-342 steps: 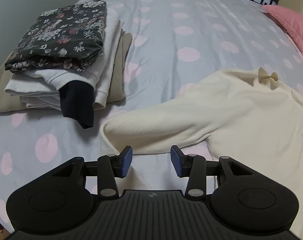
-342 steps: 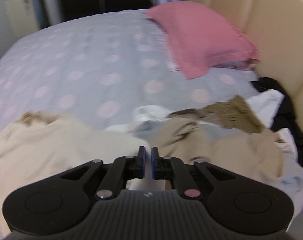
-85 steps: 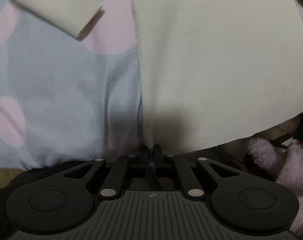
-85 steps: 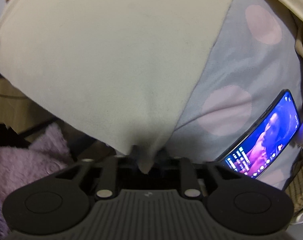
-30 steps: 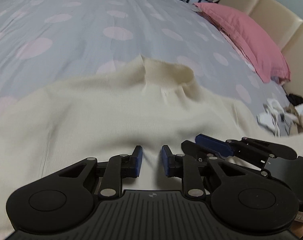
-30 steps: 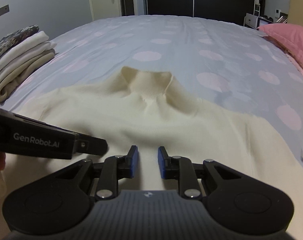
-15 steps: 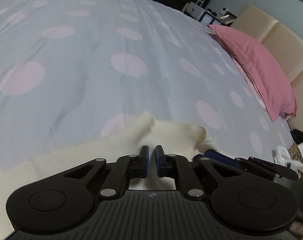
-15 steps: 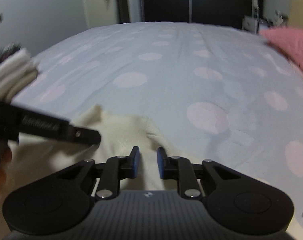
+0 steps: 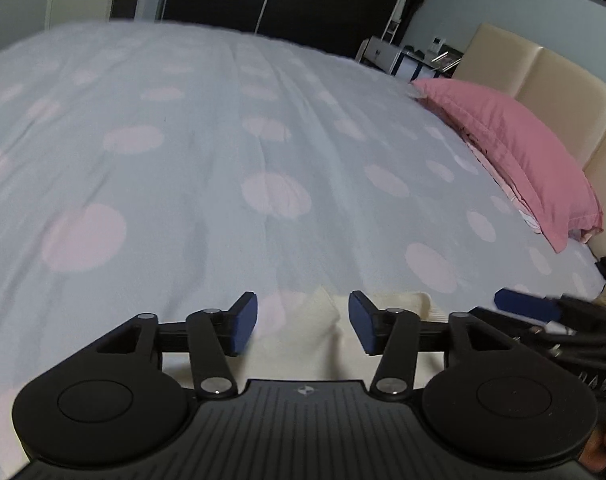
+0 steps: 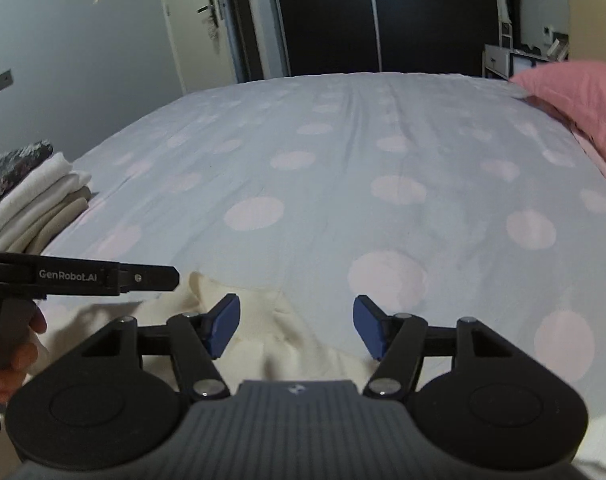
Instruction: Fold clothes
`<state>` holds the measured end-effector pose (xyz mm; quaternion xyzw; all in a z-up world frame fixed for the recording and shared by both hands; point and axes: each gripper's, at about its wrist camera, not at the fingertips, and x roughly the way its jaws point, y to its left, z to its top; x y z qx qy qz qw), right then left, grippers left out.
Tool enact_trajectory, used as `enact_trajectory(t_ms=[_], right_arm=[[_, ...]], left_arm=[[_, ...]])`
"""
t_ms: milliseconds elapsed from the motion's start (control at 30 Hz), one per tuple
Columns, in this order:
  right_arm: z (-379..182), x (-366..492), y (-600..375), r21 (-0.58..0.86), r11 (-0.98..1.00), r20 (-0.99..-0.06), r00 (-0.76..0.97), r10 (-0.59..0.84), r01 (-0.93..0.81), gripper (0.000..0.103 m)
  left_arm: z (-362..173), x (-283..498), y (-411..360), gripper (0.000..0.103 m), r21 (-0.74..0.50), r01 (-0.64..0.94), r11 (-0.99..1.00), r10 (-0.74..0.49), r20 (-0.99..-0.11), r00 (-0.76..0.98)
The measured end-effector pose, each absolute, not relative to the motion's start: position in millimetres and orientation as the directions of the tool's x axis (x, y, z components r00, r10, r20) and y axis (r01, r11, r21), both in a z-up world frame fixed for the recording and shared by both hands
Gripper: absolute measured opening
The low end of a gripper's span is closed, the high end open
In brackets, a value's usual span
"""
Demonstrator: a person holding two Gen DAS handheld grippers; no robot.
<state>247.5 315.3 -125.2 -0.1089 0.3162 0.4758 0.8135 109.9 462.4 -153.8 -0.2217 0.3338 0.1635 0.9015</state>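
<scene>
Both claws narrower half second ago; left gripper (image 9: 303, 322) and right gripper (image 10: 296, 327) jaws now opening, gripping nothing. Cream sweater (image 10: 259, 332) below them at near bed edge. Bedspread (image 9: 231, 168) beyond lies bare.

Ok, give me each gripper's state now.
Left gripper: jaws opening, holding nothing, above the cream sweater.
Right gripper: jaws opening, holding nothing.
</scene>
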Motion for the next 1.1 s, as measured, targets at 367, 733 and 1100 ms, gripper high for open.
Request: enact_trajectory(t_ms=[367,733,1100], right_arm=[[-154,286,336,0.235,0.588,-0.667,0.312,0.677,-0.774,0.005],[-147,292,335,0.24,0.636,-0.707,0.317,0.632,-0.733,0.021],[-95,221,255,0.222,0.607,-0.75,0.263,0.606,-0.763,0.036]], left_arm=[[-172,125,473,0.002,-0.323,-0.455,0.83,0.108,-0.707,0.699],[-158,120,483,0.028,-0.3,-0.483,0.822,0.121,-0.739,0.663],[-65,-5,498,0.036,-0.208,-0.547,0.811,0.231,-0.745,0.626]])
